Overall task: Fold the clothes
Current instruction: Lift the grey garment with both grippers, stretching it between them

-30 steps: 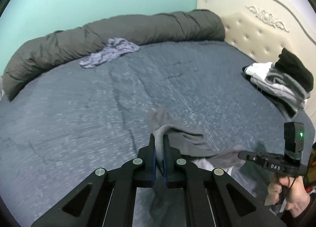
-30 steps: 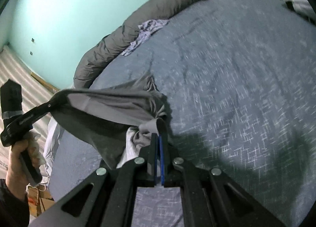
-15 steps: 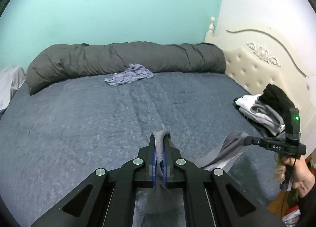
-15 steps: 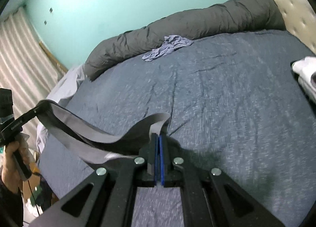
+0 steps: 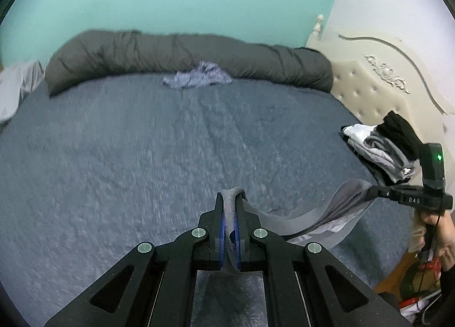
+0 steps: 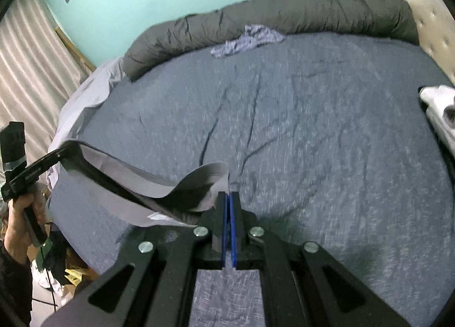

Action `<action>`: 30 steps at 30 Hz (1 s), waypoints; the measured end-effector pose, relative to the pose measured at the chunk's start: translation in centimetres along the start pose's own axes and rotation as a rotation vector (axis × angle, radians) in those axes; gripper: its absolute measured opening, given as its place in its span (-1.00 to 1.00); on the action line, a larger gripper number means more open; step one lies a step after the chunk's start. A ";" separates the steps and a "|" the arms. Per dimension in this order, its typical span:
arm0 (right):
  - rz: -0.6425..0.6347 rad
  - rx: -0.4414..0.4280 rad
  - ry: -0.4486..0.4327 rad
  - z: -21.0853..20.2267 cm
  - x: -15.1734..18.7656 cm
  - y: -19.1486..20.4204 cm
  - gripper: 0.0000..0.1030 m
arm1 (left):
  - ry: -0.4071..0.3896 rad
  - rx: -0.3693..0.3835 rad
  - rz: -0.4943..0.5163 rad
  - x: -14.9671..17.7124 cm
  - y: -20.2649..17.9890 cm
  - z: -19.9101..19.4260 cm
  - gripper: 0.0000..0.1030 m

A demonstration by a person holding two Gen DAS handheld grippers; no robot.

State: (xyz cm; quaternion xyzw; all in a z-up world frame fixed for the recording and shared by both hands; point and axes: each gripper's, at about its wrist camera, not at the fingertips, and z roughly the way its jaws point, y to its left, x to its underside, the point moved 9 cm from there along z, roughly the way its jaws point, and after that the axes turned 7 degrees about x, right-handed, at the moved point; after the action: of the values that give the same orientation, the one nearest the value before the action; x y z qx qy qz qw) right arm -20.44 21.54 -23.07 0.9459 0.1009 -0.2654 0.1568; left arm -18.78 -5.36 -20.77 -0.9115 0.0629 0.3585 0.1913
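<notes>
1. The left gripper (image 5: 229,207) was clamped on one end of a grey garment (image 5: 321,213), cloth bunched between its blue pads.
2. The right gripper (image 6: 229,202) was pressed together on the other end of the same garment, which curled up beside its tips; in the left wrist view that gripper pinched the cloth at the right.
3. The garment hung slack in the air between the two grippers, above the near edge of the bed (image 5: 142,156) and apparently clear of it, though the blur left this uncertain.
4. The step in hand looked like lifting and spreading the piece before any fold.
5. Next, the hands would need to draw apart to take out the sag, then lay the garment flat on the open bed.
6. A pile of folded clothes (image 5: 381,148) lay near the headboard (image 5: 378,91); a crumpled bluish garment (image 5: 199,78) rested against the rolled duvet (image 5: 170,51).
</notes>
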 end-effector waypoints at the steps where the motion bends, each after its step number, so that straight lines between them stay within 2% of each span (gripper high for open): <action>1: -0.003 0.004 0.010 0.8 0.2 -0.1 -0.97 | 0.008 0.000 -0.008 0.2 0.3 0.7 -0.92; 5: -0.004 0.033 0.051 4.0 0.7 -1.1 -0.97 | 0.042 -0.012 -0.030 0.7 1.6 4.0 -0.92; 14: 0.017 0.068 0.121 11.8 -0.7 -4.1 -0.97 | 0.112 -0.016 -0.043 0.8 3.4 12.5 -0.92; 21: -0.011 0.126 0.185 16.2 -1.1 -6.1 -0.92 | 0.168 -0.024 -0.082 2.4 5.8 17.8 -0.91; 24: -0.021 0.128 0.180 16.6 -1.8 -6.8 -0.79 | 0.177 -0.028 -0.104 2.7 7.1 19.0 -0.91; 26: -0.029 0.119 0.160 16.6 -2.6 -7.0 -0.42 | 0.178 -0.025 -0.120 2.9 7.8 19.5 -0.91; 28: -0.072 0.077 0.140 16.7 -3.2 -5.9 -0.30 | 0.179 -0.022 -0.135 3.0 8.4 19.9 -0.90; 30: -0.156 0.066 0.152 17.2 -3.0 -4.2 -0.30 | 0.176 -0.021 -0.148 3.1 8.7 19.8 -0.86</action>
State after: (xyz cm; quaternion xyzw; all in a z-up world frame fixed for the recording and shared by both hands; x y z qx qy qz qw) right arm -32.16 19.11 -36.40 0.9573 0.1769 -0.2073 0.0965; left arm -31.19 -5.44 -38.79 -0.9436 0.0081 0.2628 0.2012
